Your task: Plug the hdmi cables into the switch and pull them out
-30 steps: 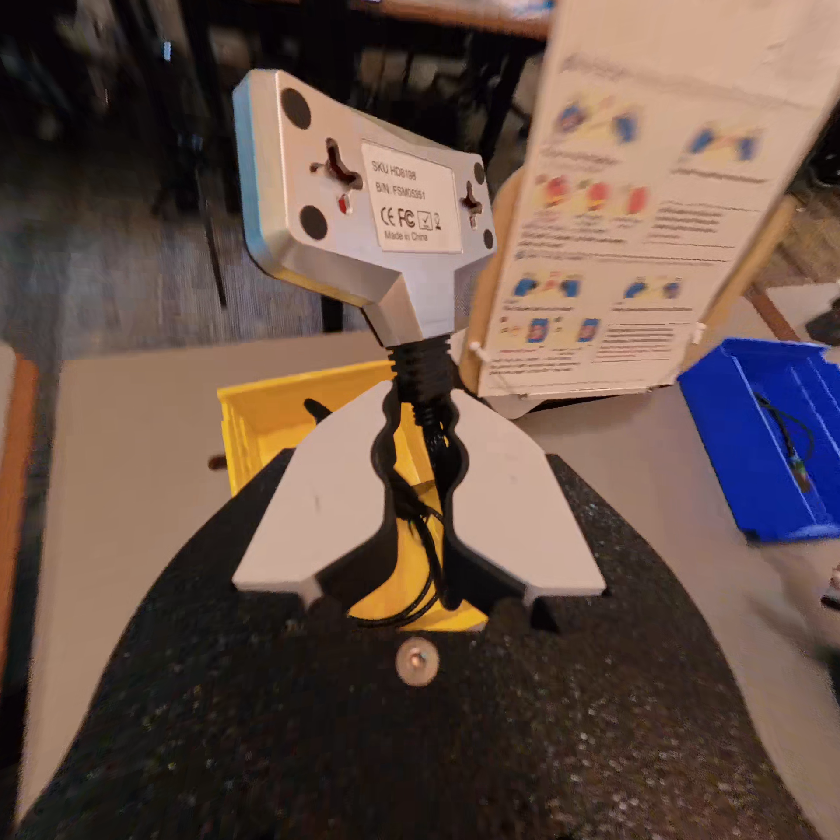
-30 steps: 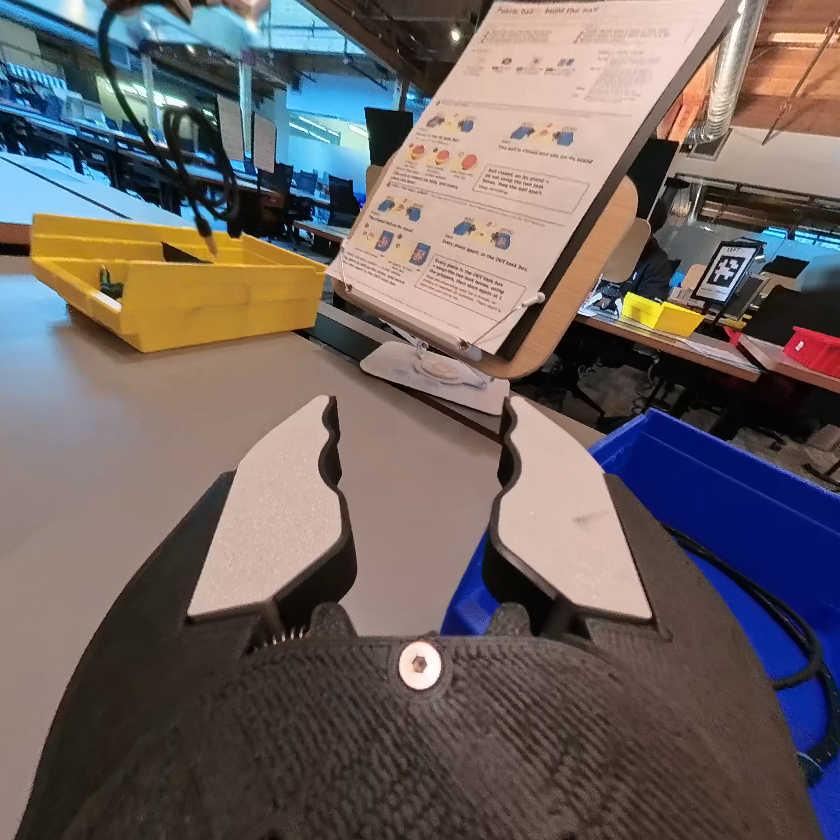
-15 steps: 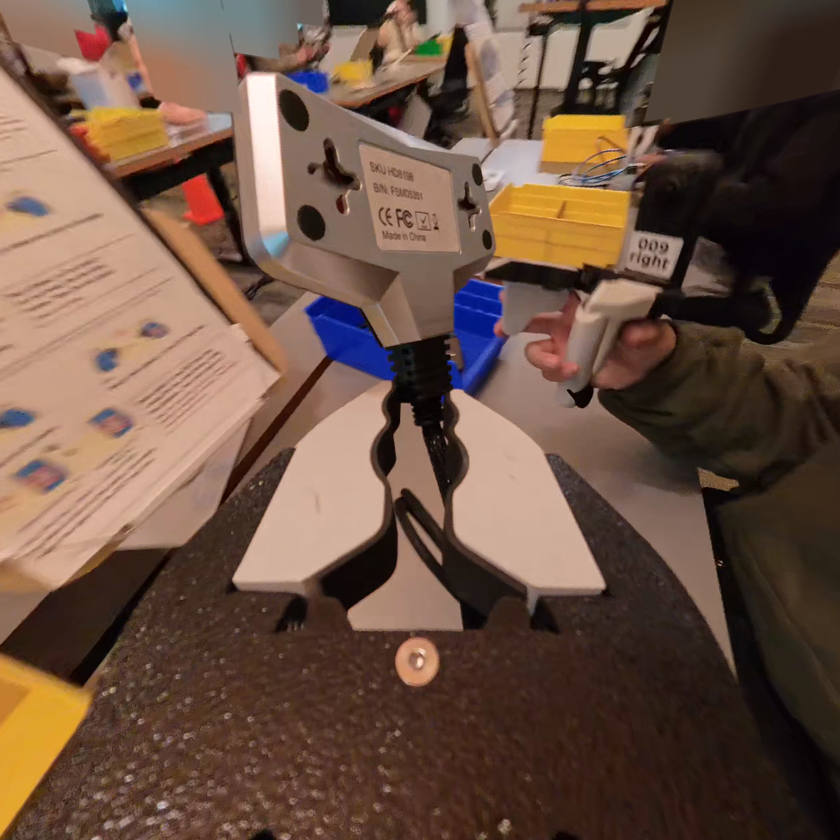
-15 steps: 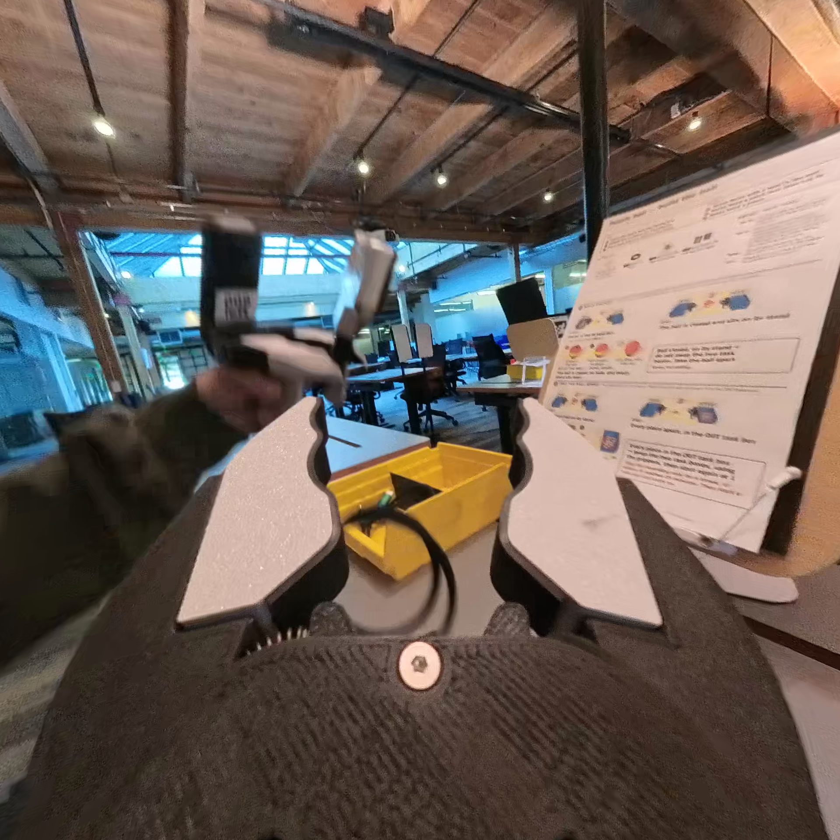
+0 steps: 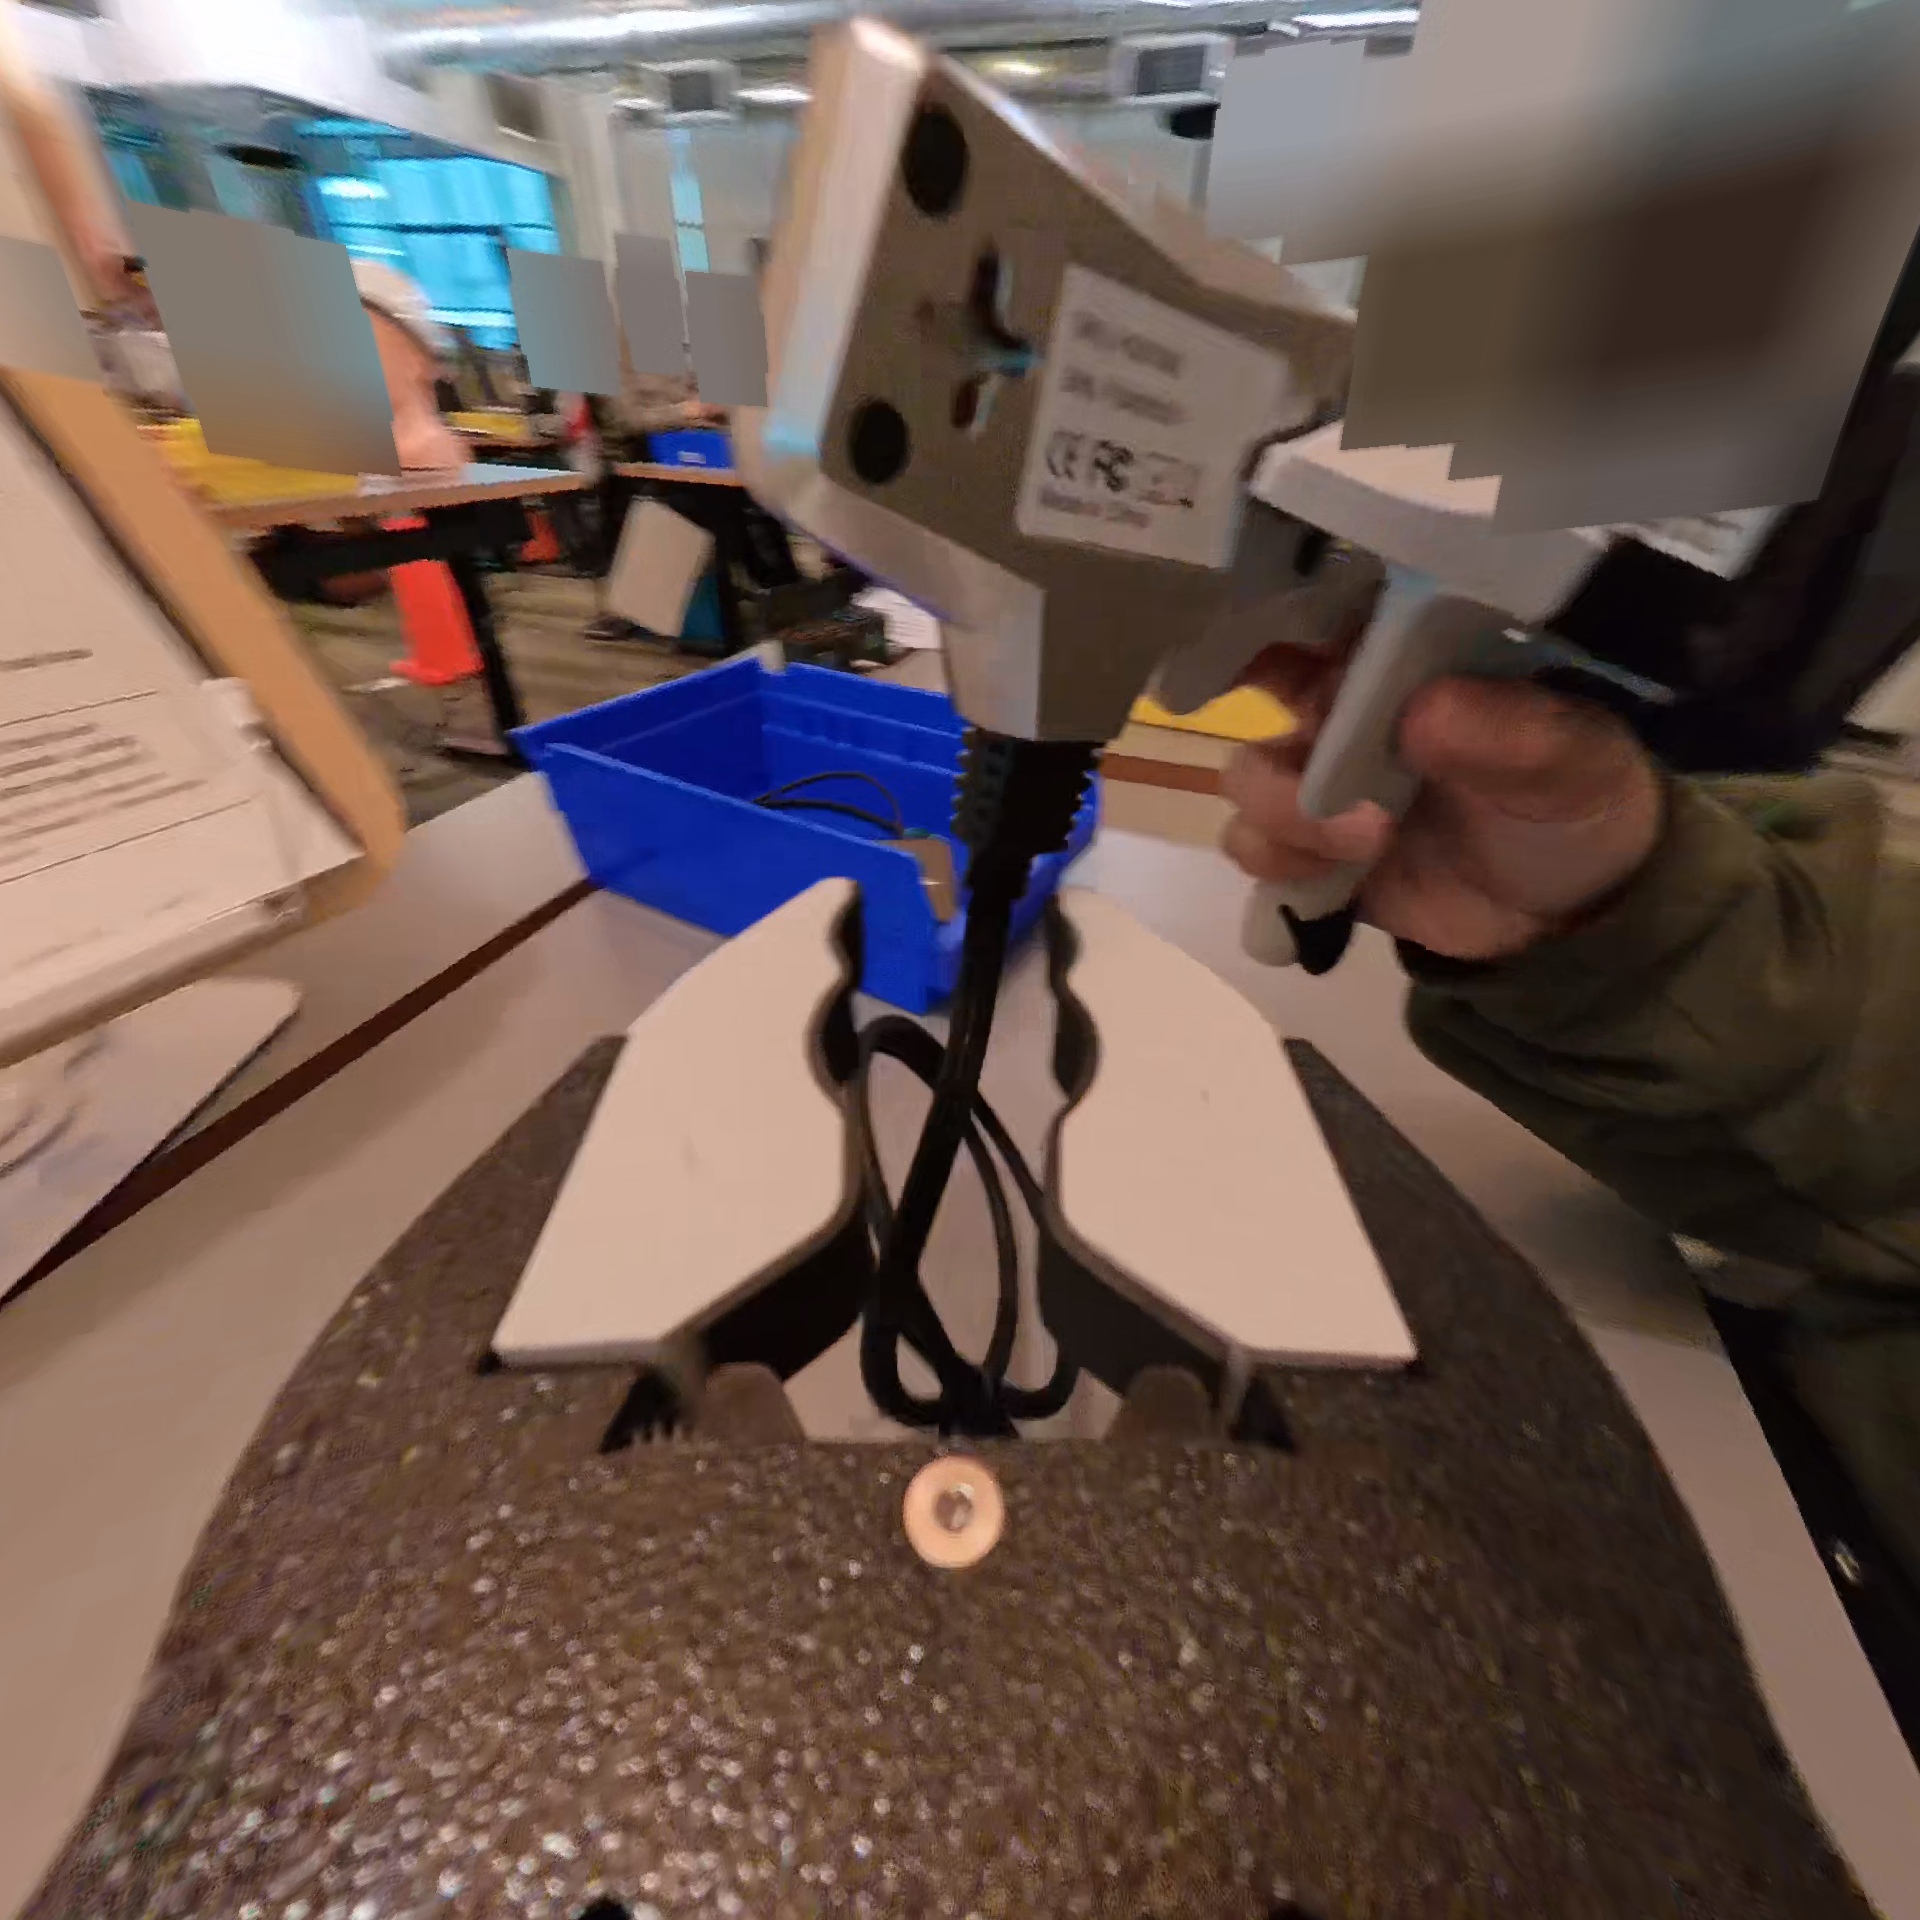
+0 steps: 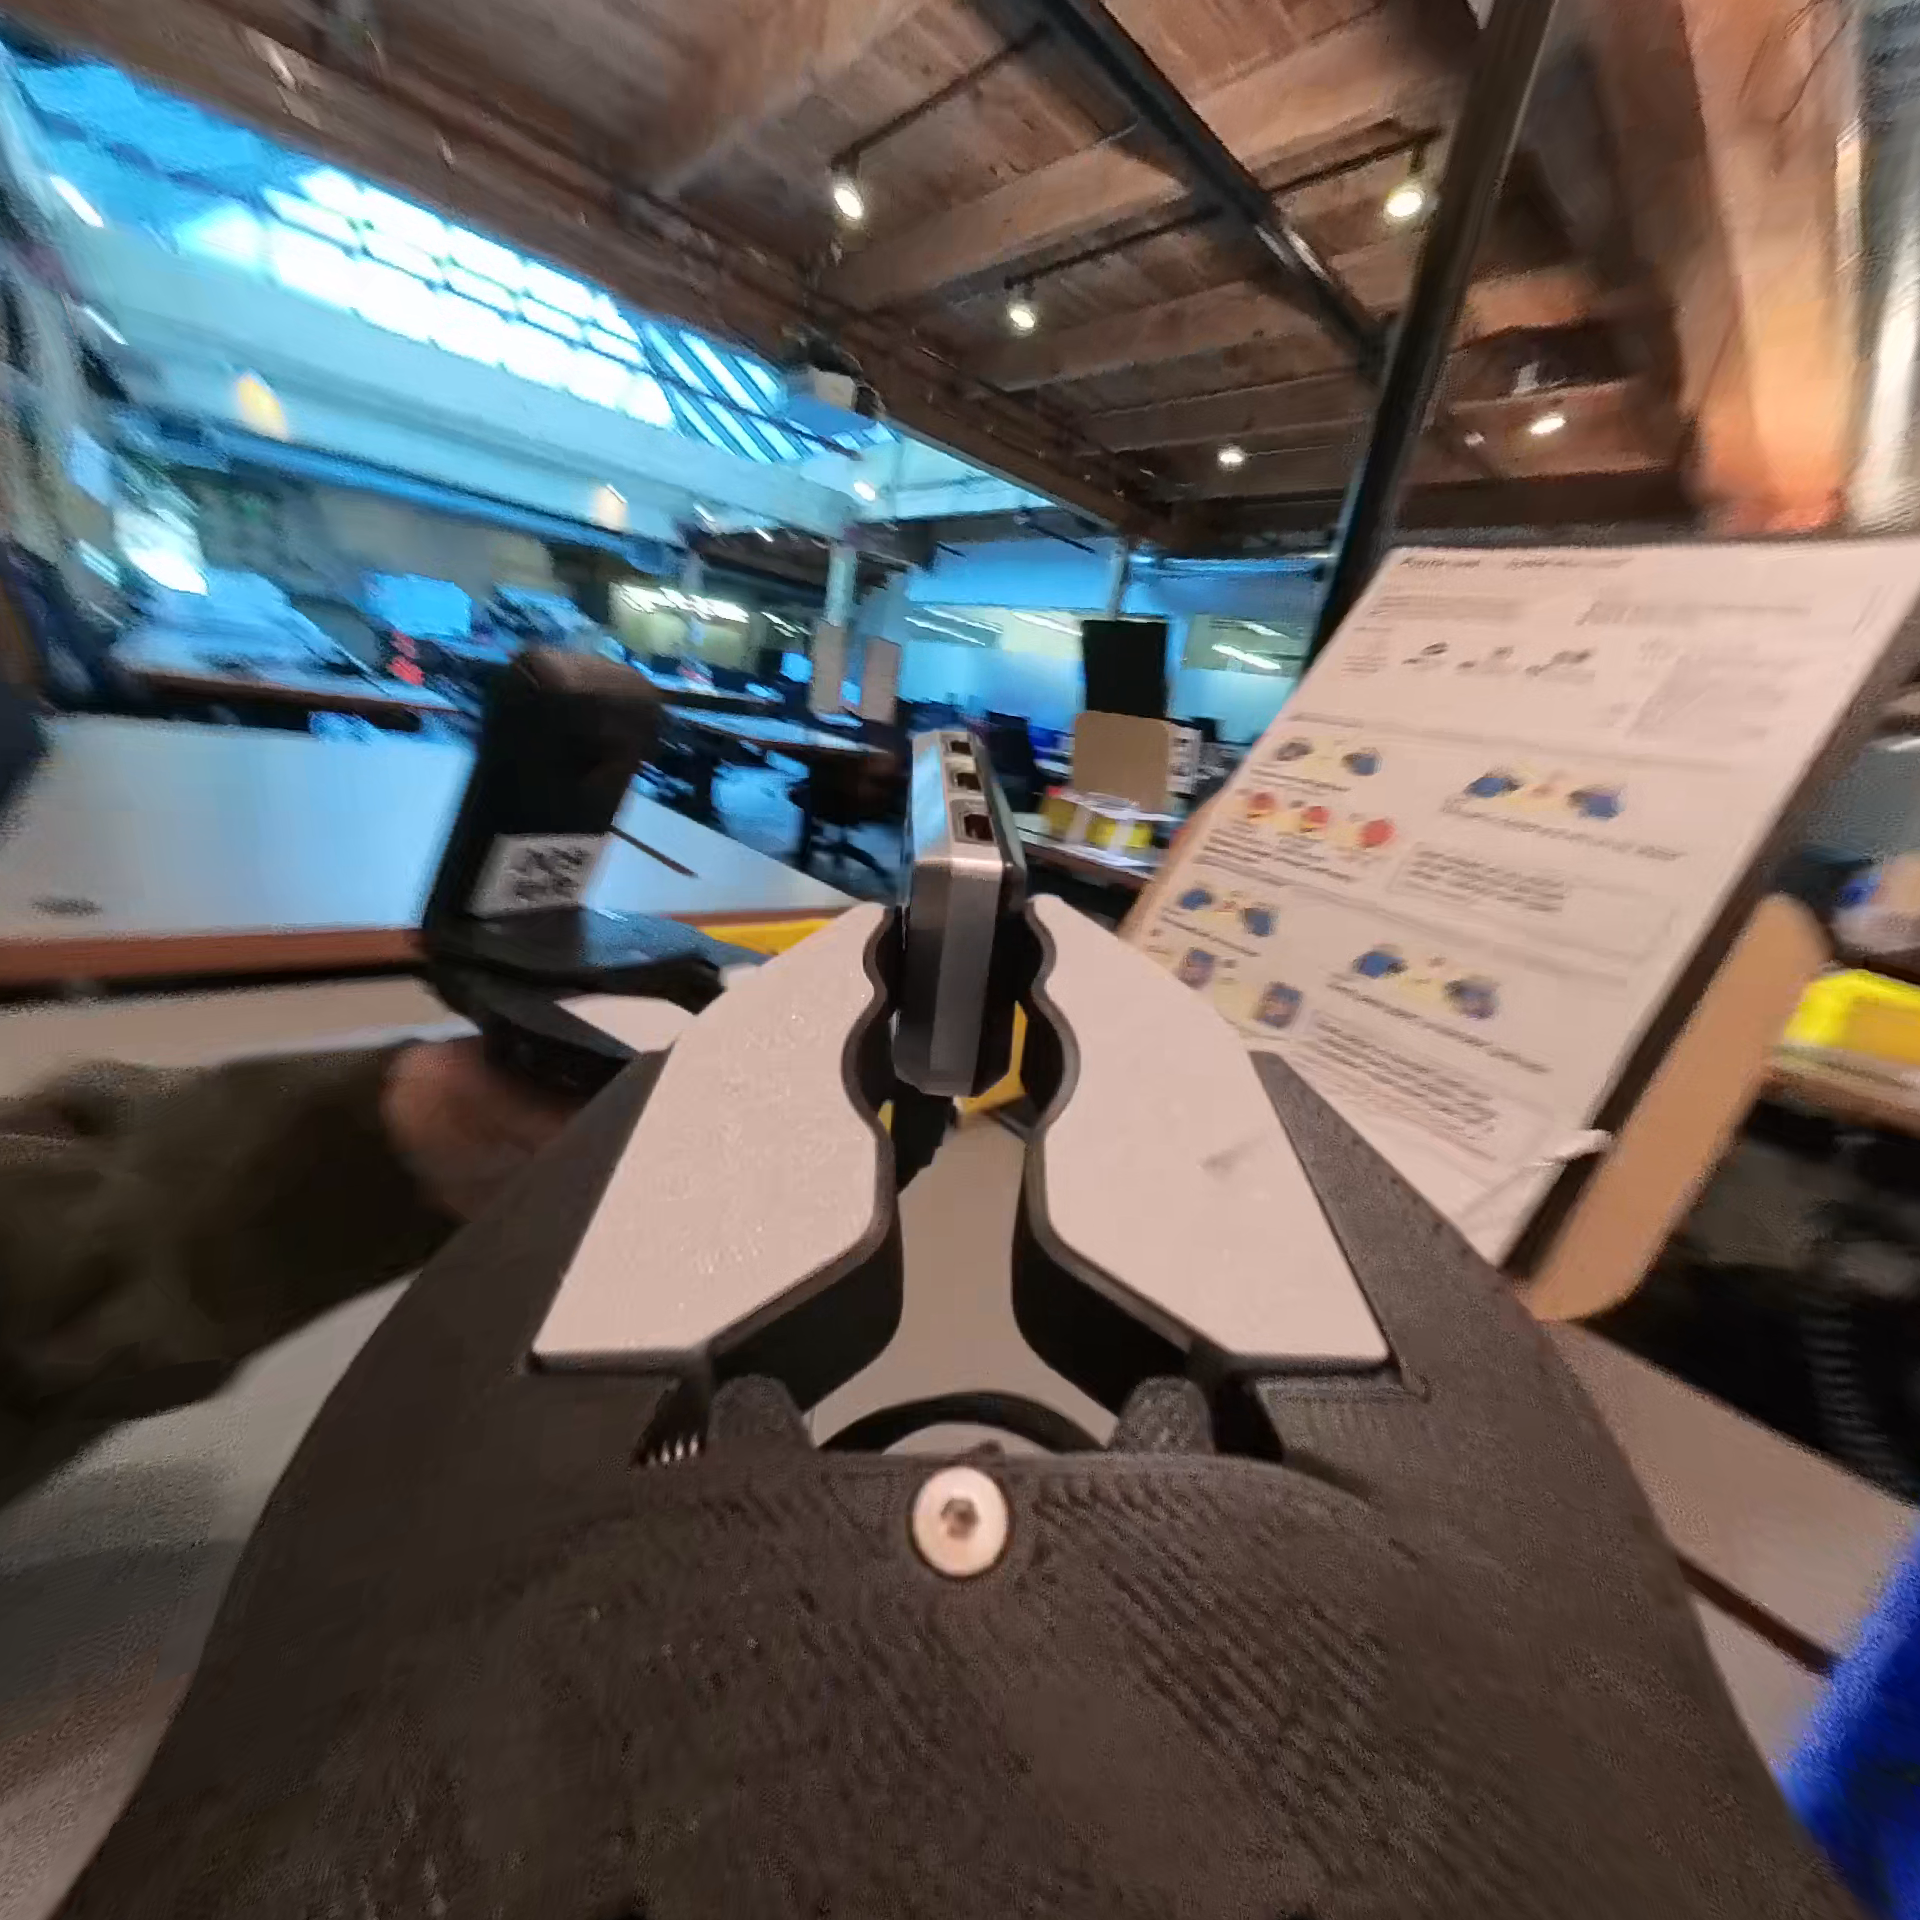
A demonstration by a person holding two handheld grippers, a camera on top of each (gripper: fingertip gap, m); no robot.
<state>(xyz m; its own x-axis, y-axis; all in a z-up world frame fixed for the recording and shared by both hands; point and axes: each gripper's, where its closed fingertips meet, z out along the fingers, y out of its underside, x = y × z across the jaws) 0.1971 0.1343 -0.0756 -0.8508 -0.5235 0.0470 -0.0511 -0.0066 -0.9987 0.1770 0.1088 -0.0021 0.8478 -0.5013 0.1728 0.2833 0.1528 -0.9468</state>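
The silver HDMI switch (image 5: 1039,364) is held up in the air, its labelled underside facing the left wrist view. Its black cable (image 5: 966,1091) runs down from a ribbed collar (image 5: 1023,800) between the fingers of my left gripper (image 5: 951,914), which stand apart and do not press on it. My right gripper (image 6: 956,914) is shut on the switch (image 6: 951,831), seen edge-on with its ports at the far end; both pads press its faces. The right gripper (image 5: 1382,499) also shows at the switch's right side in the left wrist view, with a hand (image 5: 1475,810) on its handle.
A blue bin (image 5: 727,821) with a thin black wire stands on the grey table beyond the left gripper. A tilted instruction board (image 6: 1507,883) stands at the right of the right wrist view and shows at the left of the left wrist view (image 5: 125,727). The left gripper's body (image 6: 551,831) is left of the switch.
My right gripper moved in and shut on the switch's body. My left gripper, earlier shut on the cable's collar, has opened off it. The switch has tilted to the right.
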